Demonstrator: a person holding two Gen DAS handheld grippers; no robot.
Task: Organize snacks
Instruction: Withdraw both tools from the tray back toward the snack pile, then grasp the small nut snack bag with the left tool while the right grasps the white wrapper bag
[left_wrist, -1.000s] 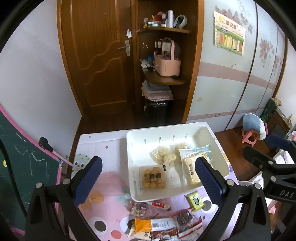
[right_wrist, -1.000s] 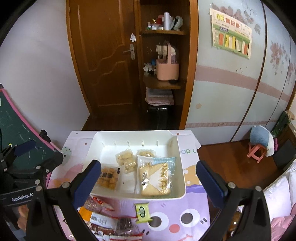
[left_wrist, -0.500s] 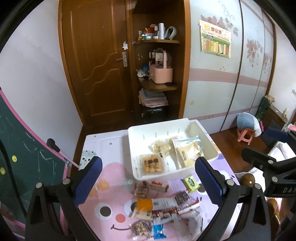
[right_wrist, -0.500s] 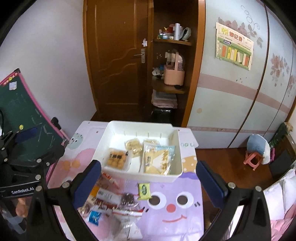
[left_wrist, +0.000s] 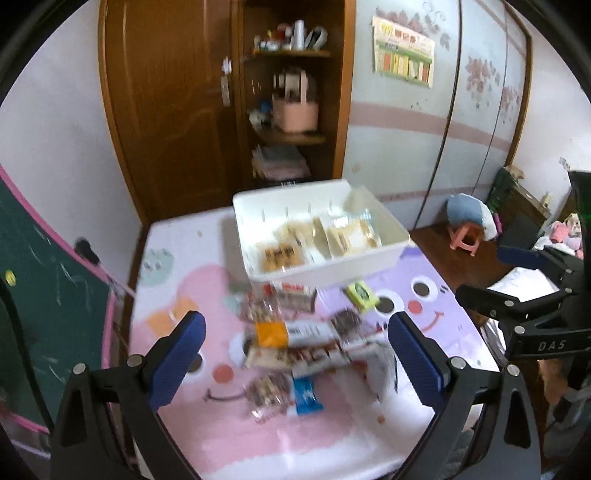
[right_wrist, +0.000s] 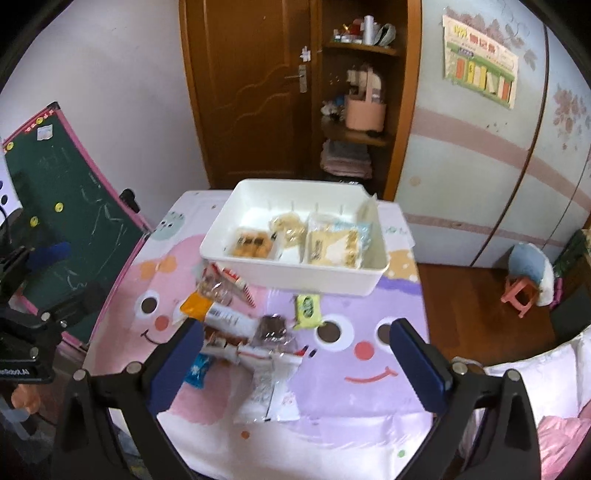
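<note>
A white bin (left_wrist: 332, 267) (right_wrist: 295, 275) stands at the far middle of the table and holds several snack packs, among them a tray of brown biscuits (right_wrist: 253, 247) and a large pale pack (right_wrist: 338, 247). In front of it lies a loose pile of snacks: an orange-and-white bar (left_wrist: 295, 332), a green pack (left_wrist: 362, 291) (right_wrist: 308, 310), a blue pack (left_wrist: 304, 395) (right_wrist: 197, 371) and a dark pack (right_wrist: 273, 328). My left gripper (left_wrist: 299, 363) is open and empty above the pile. My right gripper (right_wrist: 297, 369) is open and empty above the pile's near side.
The table wears a pink and purple cartoon cloth (left_wrist: 192, 295) (right_wrist: 369, 369). A green chalkboard (right_wrist: 74, 206) leans at the left. A wooden door and shelf (right_wrist: 351, 110) stand behind. A small pink stool (right_wrist: 521, 295) stands on the floor to the right.
Both grippers have drawn back and risen from the bin, so more of the table and the loose snack pile shows. Both stay open and empty.
</note>
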